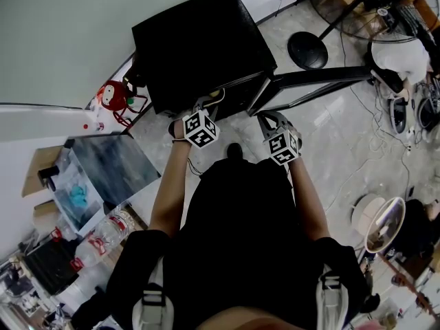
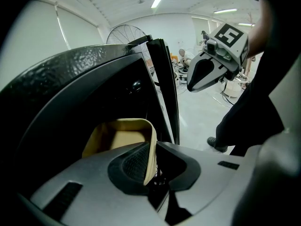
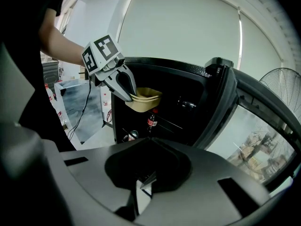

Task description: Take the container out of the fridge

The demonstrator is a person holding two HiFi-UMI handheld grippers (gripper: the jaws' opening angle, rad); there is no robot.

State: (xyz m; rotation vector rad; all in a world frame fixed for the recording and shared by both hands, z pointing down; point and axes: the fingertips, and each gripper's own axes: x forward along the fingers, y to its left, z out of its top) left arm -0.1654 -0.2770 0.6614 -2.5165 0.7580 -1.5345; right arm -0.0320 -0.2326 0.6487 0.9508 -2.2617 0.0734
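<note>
A small black fridge (image 1: pixel 199 47) stands on the floor with its door (image 1: pixel 323 78) swung open to the right. A tan, soft-walled container (image 2: pixel 120 135) sits at the top of the fridge opening. My left gripper (image 2: pixel 151 159) is shut on the container's near rim, with the wall pinched between its pads. From the right gripper view, the left gripper (image 3: pixel 127 92) holds the container (image 3: pixel 146 99) at its left edge. My right gripper (image 3: pixel 150 142) hangs in front of the open fridge, shut and empty, to the right of the left gripper.
A small cola bottle (image 3: pixel 151 120) stands on a shelf below the container. A floor fan's round base (image 1: pixel 307 50) and cables lie right of the fridge. A red object (image 1: pixel 113 96) and a low table (image 1: pixel 110 163) with bottles stand on the left.
</note>
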